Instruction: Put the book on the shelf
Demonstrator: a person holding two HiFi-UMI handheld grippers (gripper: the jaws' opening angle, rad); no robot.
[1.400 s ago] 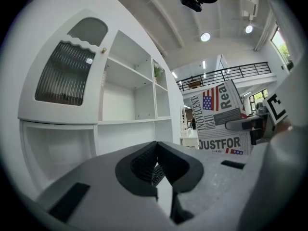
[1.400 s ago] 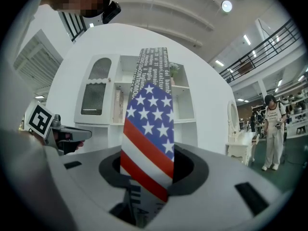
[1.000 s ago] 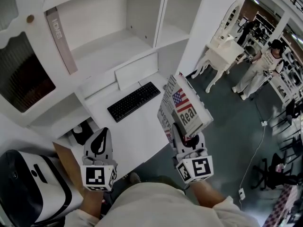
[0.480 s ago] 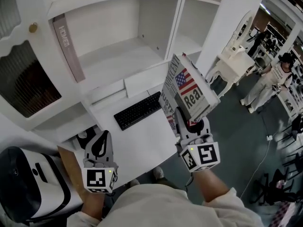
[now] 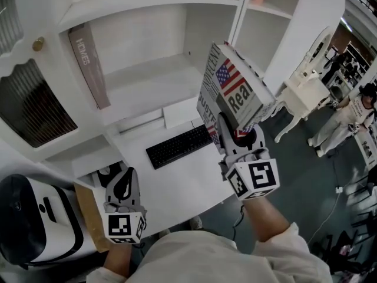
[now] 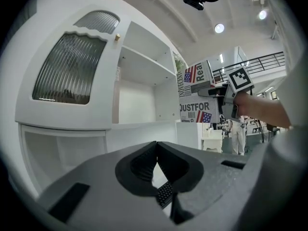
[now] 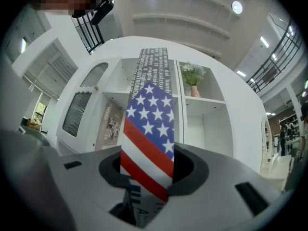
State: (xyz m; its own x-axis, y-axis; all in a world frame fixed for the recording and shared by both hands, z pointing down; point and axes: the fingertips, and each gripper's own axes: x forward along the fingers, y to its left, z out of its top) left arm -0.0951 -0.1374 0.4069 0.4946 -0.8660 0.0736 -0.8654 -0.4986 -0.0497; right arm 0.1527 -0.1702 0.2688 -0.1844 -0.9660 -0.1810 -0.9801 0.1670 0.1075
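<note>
White desk [image 5: 177, 184], black keyboard [image 5: 178, 147] on it, shelf [image 5: 150, 84] with leaning book [image 5: 89, 66]

Lower end of the book [image 7: 147, 143] is buried between the jaws of the right gripper [image 5: 238, 135]; beyond them, the keyboard [image 5: 174, 148] is partly covered.

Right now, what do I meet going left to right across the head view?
White-and-black rounded device, left tool, black keyboard, right tool holding the flag-printed book, white curved-leg chair, person in white.
</note>
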